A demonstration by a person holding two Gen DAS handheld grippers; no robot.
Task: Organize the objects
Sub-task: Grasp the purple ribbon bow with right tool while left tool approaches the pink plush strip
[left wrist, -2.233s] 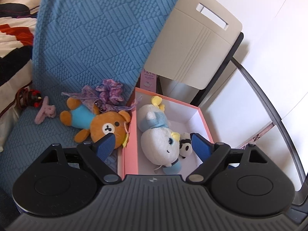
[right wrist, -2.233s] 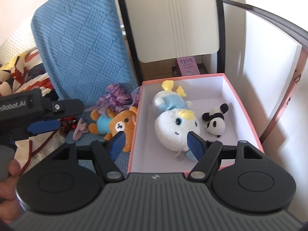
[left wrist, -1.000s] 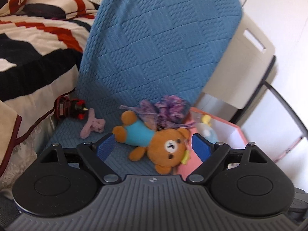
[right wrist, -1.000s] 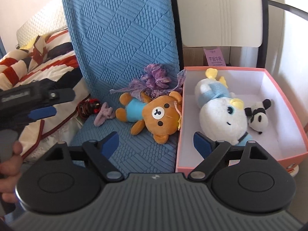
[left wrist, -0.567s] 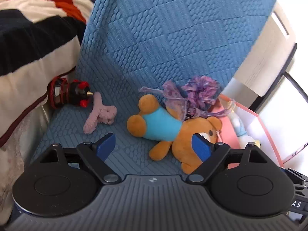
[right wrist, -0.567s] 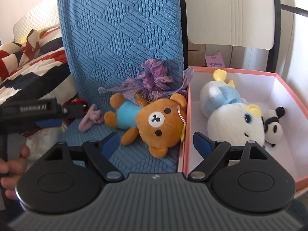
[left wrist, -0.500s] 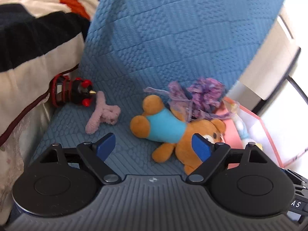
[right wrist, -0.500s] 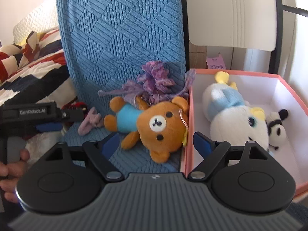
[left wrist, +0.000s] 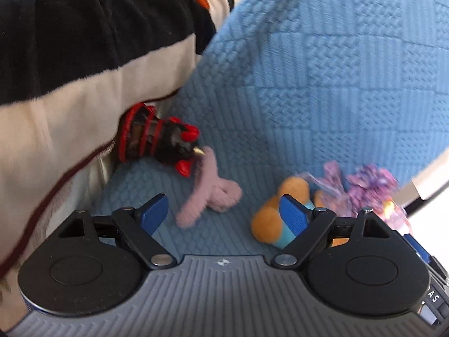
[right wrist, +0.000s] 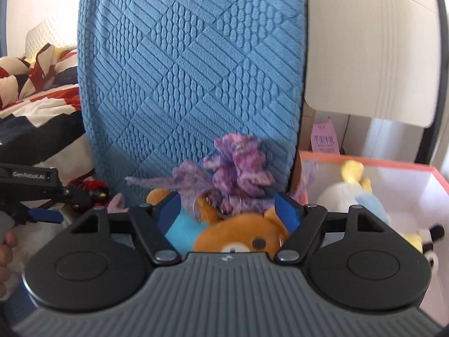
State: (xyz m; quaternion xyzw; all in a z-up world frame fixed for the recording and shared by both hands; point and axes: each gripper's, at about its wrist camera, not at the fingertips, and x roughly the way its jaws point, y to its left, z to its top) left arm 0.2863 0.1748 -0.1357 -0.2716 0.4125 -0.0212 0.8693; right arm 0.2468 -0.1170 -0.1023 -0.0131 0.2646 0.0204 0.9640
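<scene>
Right gripper [right wrist: 227,207], fingers parted and just been closing, straddles a soft, light brown plush bear [right wrist: 238,238], best pinched at its head; left gripper [left wrist: 223,210] hangs spread, empty.

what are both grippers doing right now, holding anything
Left gripper: open, empty.
Right gripper: open, jaws just closing around the teddy bear, not gripping.
</scene>
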